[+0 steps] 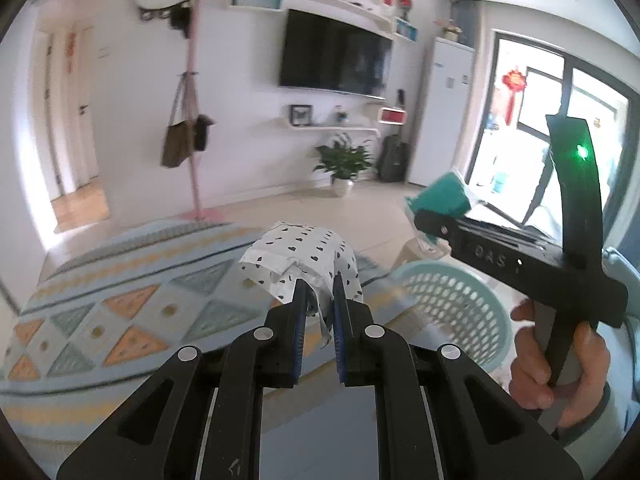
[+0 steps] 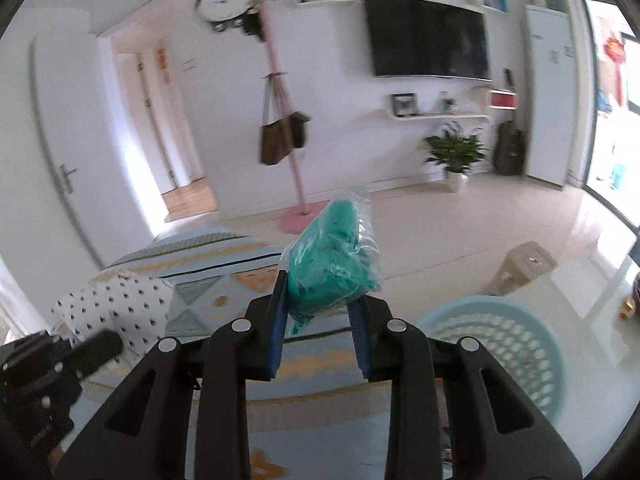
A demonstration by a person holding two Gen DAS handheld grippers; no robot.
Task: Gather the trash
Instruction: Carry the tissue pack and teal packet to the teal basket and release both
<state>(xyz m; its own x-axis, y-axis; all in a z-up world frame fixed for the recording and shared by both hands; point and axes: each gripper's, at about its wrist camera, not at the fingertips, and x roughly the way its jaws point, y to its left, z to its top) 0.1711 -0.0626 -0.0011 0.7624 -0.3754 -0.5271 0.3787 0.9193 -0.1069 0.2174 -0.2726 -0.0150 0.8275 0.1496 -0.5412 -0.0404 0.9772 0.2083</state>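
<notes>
Trash here counts two pieces: one white wrapper with black hearts [image 1: 304, 258] and one teal wad in clear plastic [image 2: 334, 264]. One pale blue perforated basket [image 2: 504, 344] stands on the glass bench [image 2: 592, 280], the landmark for both. The left gripper [image 1: 318, 284] has its jaws closed tight on the wrapper's crumpled lower edge; the wrapper bulges up past the tips, held in the air to the left of the basket. The right gripper [image 2: 320, 292] clamps the teal wad between its jaws, the wad rising above them, also left of the basket and above its rim. A hand [image 1: 560, 360] grips the right gripper's handle beside the basket.
</notes>
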